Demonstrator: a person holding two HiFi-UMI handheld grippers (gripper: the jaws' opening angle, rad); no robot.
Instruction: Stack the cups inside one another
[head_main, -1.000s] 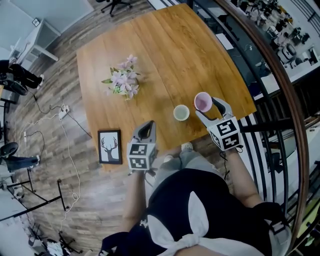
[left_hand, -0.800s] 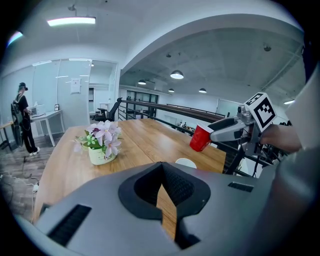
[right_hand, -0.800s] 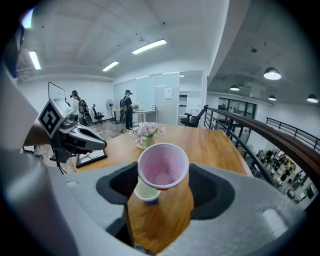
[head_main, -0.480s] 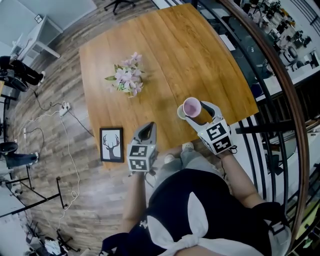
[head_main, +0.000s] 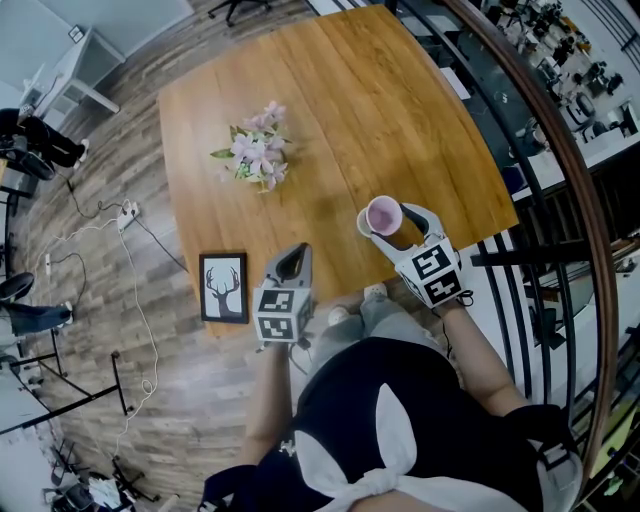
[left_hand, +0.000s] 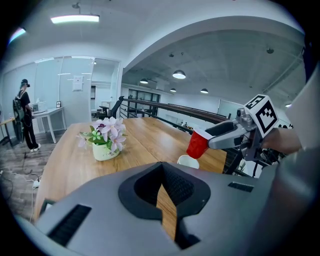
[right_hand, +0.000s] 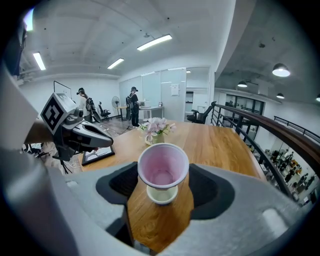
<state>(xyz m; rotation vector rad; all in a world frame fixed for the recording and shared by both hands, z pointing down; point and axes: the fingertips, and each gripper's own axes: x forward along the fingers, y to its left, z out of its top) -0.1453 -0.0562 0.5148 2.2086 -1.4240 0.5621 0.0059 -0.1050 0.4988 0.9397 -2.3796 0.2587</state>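
The red cup (right_hand: 163, 170), pale pink inside, sits mouth-up at the centre of the right gripper view. The wide-set jaws of the right gripper (head_main: 400, 226) pinch it by its sides. It hangs tilted in the air just above the white cup (right_hand: 161, 194), which stands on the tabletop (head_main: 330, 90) at the lower right of the head view. The left gripper (head_main: 291, 260), lower centre, has its jaws pressed together on nothing. There are two cups, one red and one white. There is one flower pot (head_main: 255, 160) and one framed deer picture (head_main: 222, 288), at lower left.
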